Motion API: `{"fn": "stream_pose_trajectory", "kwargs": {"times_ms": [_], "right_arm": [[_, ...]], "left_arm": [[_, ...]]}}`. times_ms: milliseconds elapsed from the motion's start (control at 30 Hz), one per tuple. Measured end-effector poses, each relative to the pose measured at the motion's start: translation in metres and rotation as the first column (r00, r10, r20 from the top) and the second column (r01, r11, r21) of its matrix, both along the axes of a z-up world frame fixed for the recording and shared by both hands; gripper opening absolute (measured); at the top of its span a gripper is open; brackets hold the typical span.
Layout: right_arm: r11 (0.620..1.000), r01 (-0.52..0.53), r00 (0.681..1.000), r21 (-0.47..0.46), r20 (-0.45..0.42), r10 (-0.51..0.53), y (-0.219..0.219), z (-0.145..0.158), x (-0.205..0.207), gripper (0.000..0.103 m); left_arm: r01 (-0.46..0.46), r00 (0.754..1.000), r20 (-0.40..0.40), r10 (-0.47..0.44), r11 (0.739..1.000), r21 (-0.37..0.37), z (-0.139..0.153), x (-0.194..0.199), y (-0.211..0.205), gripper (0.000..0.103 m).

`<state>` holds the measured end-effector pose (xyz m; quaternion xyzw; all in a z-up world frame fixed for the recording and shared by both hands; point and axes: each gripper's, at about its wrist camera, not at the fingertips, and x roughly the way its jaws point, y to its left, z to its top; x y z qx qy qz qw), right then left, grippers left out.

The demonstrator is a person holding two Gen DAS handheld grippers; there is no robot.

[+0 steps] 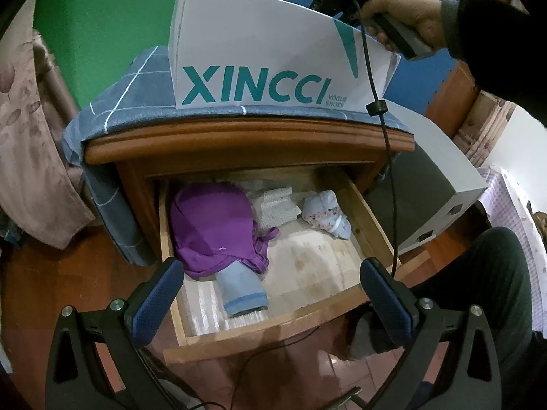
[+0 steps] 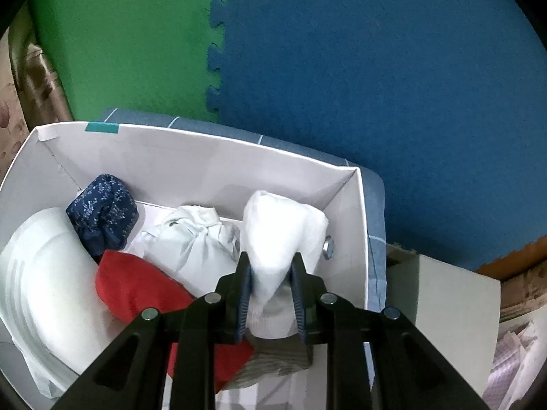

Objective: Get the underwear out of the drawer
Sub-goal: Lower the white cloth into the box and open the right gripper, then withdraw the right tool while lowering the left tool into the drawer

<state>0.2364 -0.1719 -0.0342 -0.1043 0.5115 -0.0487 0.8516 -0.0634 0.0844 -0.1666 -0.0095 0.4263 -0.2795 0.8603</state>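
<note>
In the left wrist view the wooden drawer (image 1: 371,218) is pulled open. It holds a purple garment (image 1: 212,225), a light blue rolled piece (image 1: 241,288), a white knitted piece (image 1: 277,203) and a pale patterned piece (image 1: 326,212). My left gripper (image 1: 270,295) is open and empty above the drawer's front. My right gripper (image 2: 271,294) is shut on a white rolled garment (image 2: 280,235) over the white XINCCI shoe box (image 2: 205,160). The box holds navy (image 2: 102,212), red (image 2: 136,287) and pale grey (image 2: 191,239) pieces. The right gripper's handle (image 1: 393,24) shows above the box (image 1: 259,54).
The box stands on a blue checked cloth (image 1: 130,92) over the nightstand top. A white panel (image 1: 441,177) leans at the right. A black cable (image 1: 386,143) hangs across the drawer's right side. The person's leg (image 1: 495,290) is at the right. Green and blue foam mats back the scene.
</note>
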Motion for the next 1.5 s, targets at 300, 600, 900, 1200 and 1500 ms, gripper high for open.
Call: {"fn": "stream_pose_trajectory", "kwargs": {"times_ms": [300, 600, 900, 1200, 1500], "right_arm": [[1.000, -0.004, 1.000, -0.014, -0.018, 0.003, -0.001, -0.004, 0.003, 0.024], [0.998, -0.038, 0.995, -0.055, 0.093, 0.043, 0.013, 0.016, -0.026, 0.042], [0.983, -0.186, 0.830, 0.009, 0.536, 0.152, 0.002, 0.073, -0.244, 0.084], [0.979, -0.140, 0.906, 0.146, 0.418, 0.067, -0.040, -0.075, -0.374, 0.084], [0.935, -0.200, 0.925, 0.292, 0.370, 0.082, -0.055, -0.086, -0.363, 0.084]], "left_arm": [[0.009, 1.000, -0.009, -0.009, 1.000, 0.018, -0.005, 0.000, -0.003, 0.102], [-0.005, 1.000, -0.015, 0.006, 1.000, 0.011, -0.007, 0.003, -0.001, 0.102], [-0.093, 0.995, -0.042, 0.094, 0.995, 0.023, -0.022, 0.013, 0.015, 0.102], [-0.287, 0.946, -0.132, 0.295, 0.955, 0.074, -0.046, 0.032, 0.041, 0.102], [-0.110, 0.912, -0.348, 0.219, 0.945, 0.307, -0.125, 0.049, -0.046, 0.081]]}}
